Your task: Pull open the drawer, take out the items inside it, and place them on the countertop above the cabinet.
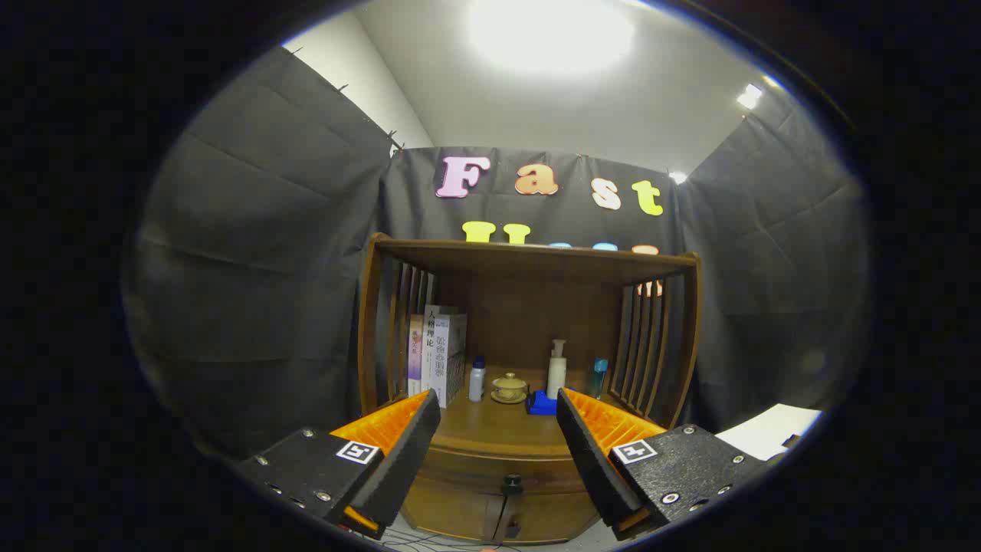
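The gripper, fingers spread wide and empty, faces the closed drawer, lined up with its knob for pulling; bottles crowd the bench.

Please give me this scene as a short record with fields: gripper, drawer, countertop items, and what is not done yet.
gripper: gripper open, fingers spread wide, holding nothing, facing the cabinet
drawer: drawer below the countertop, shut, dark knob between the fingers
countertop items: books standing at left, small white bottle, lidded cup on saucer, pump bottle, blue block, teal container
not yet done: drawer not pulled open
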`<state>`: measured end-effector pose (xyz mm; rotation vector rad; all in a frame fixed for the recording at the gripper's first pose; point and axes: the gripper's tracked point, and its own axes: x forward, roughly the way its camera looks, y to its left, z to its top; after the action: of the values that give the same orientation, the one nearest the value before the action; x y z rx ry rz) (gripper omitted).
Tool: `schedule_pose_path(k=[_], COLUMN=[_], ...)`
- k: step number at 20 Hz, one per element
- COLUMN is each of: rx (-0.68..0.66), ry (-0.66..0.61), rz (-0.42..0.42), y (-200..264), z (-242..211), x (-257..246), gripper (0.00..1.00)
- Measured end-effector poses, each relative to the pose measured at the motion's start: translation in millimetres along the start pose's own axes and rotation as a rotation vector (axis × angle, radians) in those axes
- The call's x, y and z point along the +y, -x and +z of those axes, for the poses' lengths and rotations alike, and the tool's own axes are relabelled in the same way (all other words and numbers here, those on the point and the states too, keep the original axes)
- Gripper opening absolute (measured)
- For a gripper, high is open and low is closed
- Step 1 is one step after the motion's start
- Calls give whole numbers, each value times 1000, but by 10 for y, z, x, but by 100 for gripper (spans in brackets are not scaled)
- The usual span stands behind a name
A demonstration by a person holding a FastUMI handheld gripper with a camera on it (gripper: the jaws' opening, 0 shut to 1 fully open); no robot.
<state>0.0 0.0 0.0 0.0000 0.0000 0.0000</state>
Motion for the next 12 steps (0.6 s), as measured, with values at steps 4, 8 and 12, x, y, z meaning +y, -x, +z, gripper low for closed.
schedule_pose_path(k=[4, 8, 12], rx=[39, 57, 60], ry=[-64, -56, -72], rz=[13, -23, -43], y=[-83, -141, -227], z=[-121, -251, -281], x=[-57, -143, -267], gripper=[95, 95, 95])
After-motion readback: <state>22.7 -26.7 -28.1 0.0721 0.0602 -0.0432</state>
